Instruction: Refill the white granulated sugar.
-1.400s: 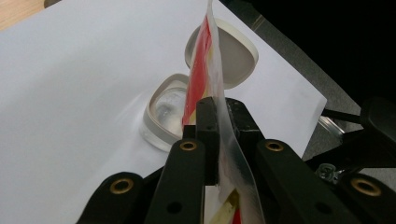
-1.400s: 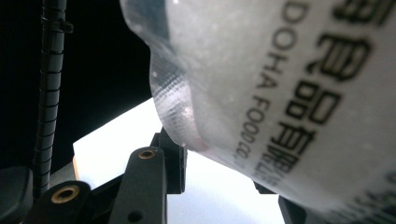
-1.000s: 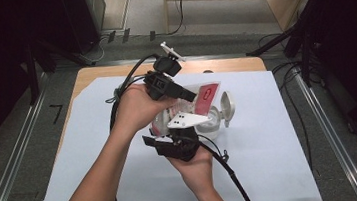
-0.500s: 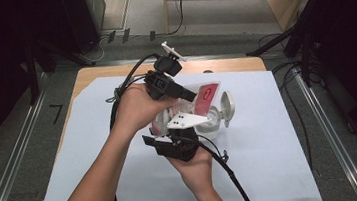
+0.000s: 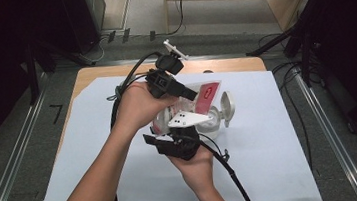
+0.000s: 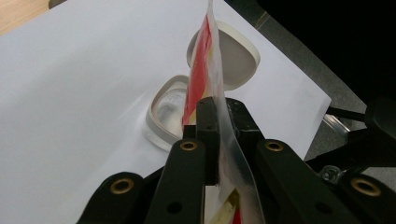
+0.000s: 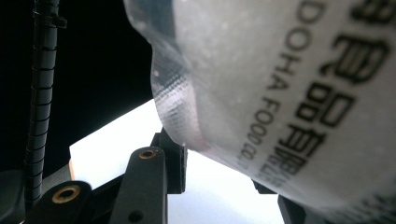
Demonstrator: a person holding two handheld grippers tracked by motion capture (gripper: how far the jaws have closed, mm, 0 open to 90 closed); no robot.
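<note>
position of both grippers matches the earlier frame; nothing on the table has shifted. left gripper (image 6: 217, 116) has its jaws pinched tight on the thin edge of a red and clear pouch (image 6: 201, 70), held upright above an open white container (image 6: 163, 114) on the white sheet (image 6: 70, 93). right gripper (image 7: 217, 170) stands partly open, its jaws pressed on the pouch's printed lower end (image 7: 289, 93). hinged lid (image 5: 227, 106) lies open beside the container.

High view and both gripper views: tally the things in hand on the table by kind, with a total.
Red-and-clear food pouch: 1
Clear container with its hinged lid open: 1
Hand-held gripper: 2, the left shut on the pouch, the right with the pouch between its jaws
White table sheet: 1
Total: 5
</note>
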